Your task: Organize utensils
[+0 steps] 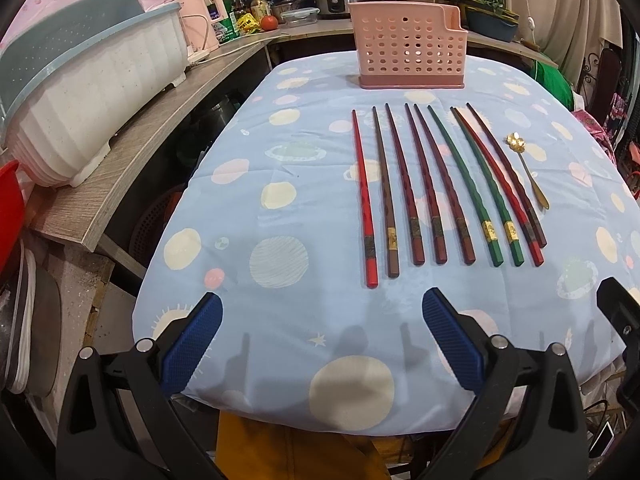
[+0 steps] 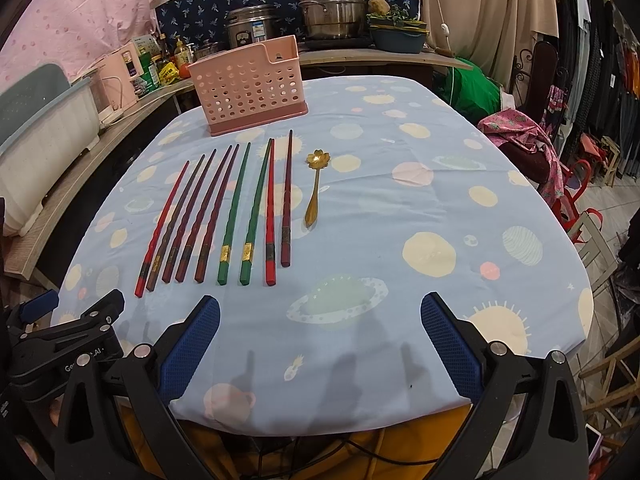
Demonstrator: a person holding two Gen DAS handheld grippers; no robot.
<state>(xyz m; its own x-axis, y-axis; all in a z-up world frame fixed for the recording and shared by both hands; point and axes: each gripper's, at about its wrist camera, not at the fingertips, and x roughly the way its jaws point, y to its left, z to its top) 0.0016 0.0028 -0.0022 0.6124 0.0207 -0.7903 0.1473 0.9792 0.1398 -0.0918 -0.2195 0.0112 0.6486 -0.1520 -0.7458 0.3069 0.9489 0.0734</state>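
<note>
Left gripper (image 1: 322, 332): two black plastic arms of angular, triangular-cutout form, each carrying a blue pad (image 1: 191, 350) with fine cross-hatched texture. Round silver fasteners (image 1: 143, 345) sit at the pivots.

Right gripper (image 2: 320, 334): same build, black frame, blue textured pads (image 2: 188, 346), silver fasteners (image 2: 496, 347). The right-wrist view shows partly legible white lettering on the left unit's black body.

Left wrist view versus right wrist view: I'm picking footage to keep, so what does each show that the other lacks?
Only the left wrist view: a red basin at its left edge. Only the right wrist view: hanging clothes and red stools. Both: nine chopsticks, the gold spoon, the pink holder, and an open, empty claw each, left claw and right claw.
</note>
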